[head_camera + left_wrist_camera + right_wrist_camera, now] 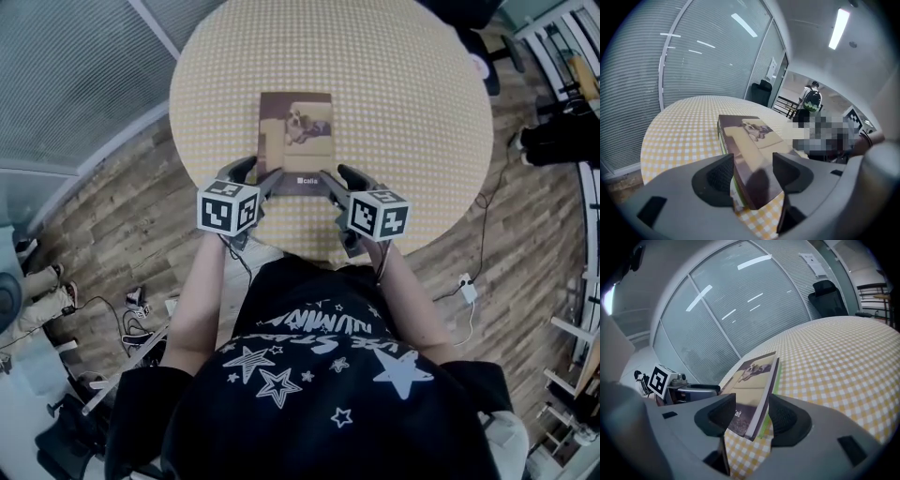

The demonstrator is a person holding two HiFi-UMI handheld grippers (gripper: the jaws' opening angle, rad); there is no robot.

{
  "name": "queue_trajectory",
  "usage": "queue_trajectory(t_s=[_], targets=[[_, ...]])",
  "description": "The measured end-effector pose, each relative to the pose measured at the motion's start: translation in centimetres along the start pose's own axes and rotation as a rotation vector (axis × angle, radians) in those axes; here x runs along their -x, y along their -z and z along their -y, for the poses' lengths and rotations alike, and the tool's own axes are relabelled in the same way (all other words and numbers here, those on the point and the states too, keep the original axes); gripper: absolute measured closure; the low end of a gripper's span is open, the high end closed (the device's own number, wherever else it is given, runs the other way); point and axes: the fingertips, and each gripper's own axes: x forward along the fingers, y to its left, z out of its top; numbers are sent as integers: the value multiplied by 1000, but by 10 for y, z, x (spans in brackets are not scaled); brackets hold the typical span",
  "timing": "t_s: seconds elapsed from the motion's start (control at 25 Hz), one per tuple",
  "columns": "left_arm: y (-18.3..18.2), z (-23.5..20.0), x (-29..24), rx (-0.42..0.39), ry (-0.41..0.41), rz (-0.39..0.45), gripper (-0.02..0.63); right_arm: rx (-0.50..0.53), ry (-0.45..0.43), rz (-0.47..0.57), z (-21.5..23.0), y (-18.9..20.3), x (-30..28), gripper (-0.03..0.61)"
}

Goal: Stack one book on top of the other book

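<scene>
So it's a round table (403, 112) with a yellow-and-white checked cloth over the whole top, nothing fancy. The only stuff on it is a little stack on the near half, towards the person: a green-edged book (778, 376) flat on the cloth, and a brown book with a dog photo on the cover (296, 141) sitting squarely on top, hiding the lower one almost completely from above. The stack's near edge is close to the table's rim, with checks all around it.
</scene>
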Motion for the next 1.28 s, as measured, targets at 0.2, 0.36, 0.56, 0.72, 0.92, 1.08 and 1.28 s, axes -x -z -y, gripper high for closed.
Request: queue_trajectory(t_s=[0.2,0.36,0.56,0.72,0.92,1.08,1.28], targets=[[-31,12,15,-24,-52,123,375,55,6,46,15,-29,18,371],[-51,30,23,-32,-100,213,409,72,-15,132,24,-60,40,373],[-72,59,30,-42,-141,300,481,115,-40,193,36,-88,66,461],[-81,80,27,-109,-228,319,554,255,-74,161,37,-97,80,495],[-94,121,8,-93,-263,354,574,344,-146,143,46,-102,110,520],[-103,160,-11,-94,-273,375,580,346,-168,155,71,-109,140,525],[-108,207,-29,-102,-287,391,582,325,-194,182,103,-111,178,525]])
